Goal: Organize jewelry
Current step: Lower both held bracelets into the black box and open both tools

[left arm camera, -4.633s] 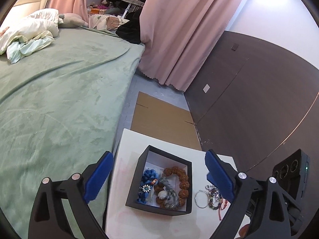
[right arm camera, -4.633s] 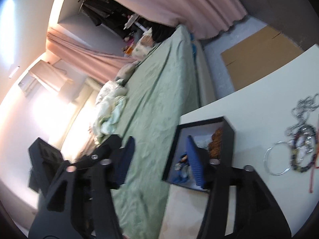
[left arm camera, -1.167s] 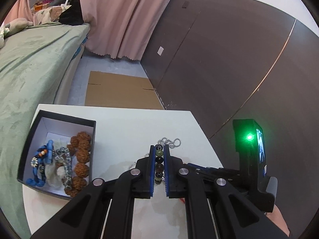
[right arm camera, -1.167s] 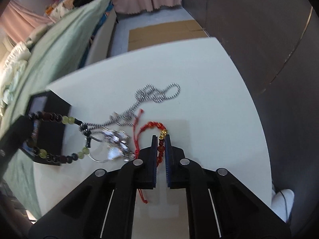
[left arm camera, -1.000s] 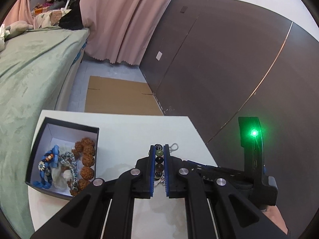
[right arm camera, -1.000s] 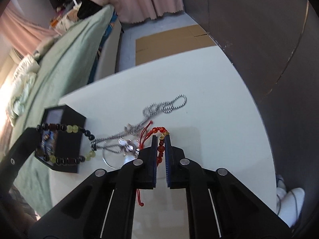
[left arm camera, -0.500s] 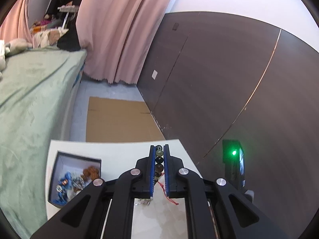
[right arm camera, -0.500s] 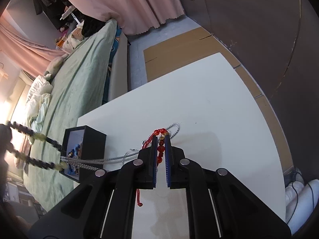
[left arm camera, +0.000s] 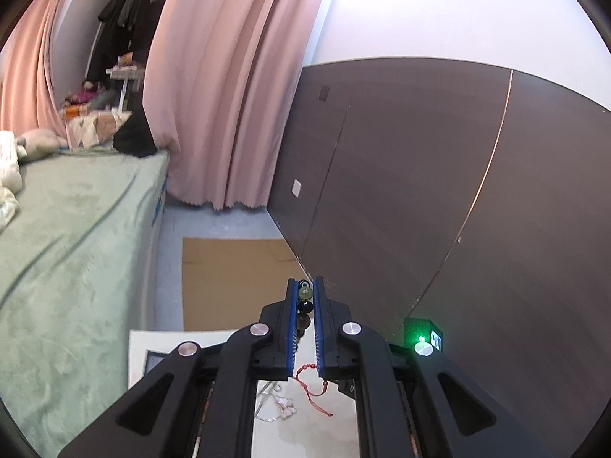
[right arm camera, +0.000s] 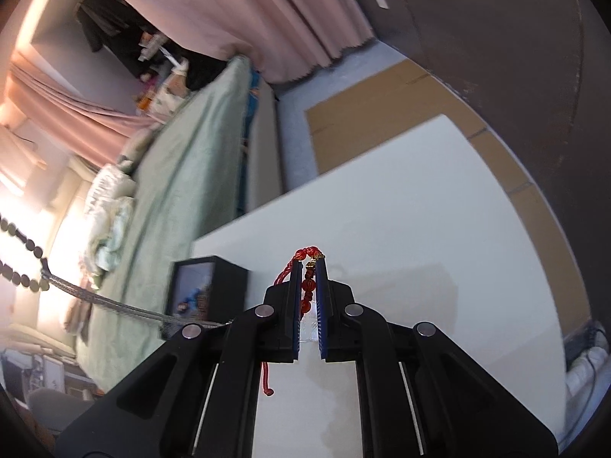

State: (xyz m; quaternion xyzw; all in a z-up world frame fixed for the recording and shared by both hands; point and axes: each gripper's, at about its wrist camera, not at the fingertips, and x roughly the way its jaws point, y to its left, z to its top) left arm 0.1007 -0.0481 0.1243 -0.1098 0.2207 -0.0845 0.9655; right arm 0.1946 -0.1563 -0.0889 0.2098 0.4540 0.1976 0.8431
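both grippers have risen well above the table since half a second ago, and the tabletop now shows small and far below the left one. the left gripper (left arm camera: 305, 286) is pinched tight on a beaded bracelet (left arm camera: 304, 297) of dark and pale green beads, stacked in a line between its blue pads. in the right wrist view the rest of that bracelet (right arm camera: 23, 248) hangs at the far left edge of the frame, and a silver chain (right arm camera: 114, 307) runs taut from it down towards the black jewelry box (right arm camera: 208, 286) — the chain's lower end passes behind the right gripper's arm, so where it ends cannot be told.

the right gripper (right arm camera: 307, 271) is pressed together on a red beaded bracelet (right arm camera: 307, 282); its beads and small gold charms poke out just past the fingertips, and a red cord tail (right arm camera: 266, 379) dangles below the left finger.

the box sits close to the left edge of the white table (right arm camera: 420, 229), open side up, with blue and other pieces inside. the table's far edge and right edge are both bare, with wide open surface between the box and the right edge. beyond the far edge lies a flat sheet of cardboard (right arm camera: 362, 95) on the floor. a green bed (right arm camera: 183, 175) runs along the table's left side, just beside it, and a dark panelled wall (left arm camera: 439, 191) stands on the right.
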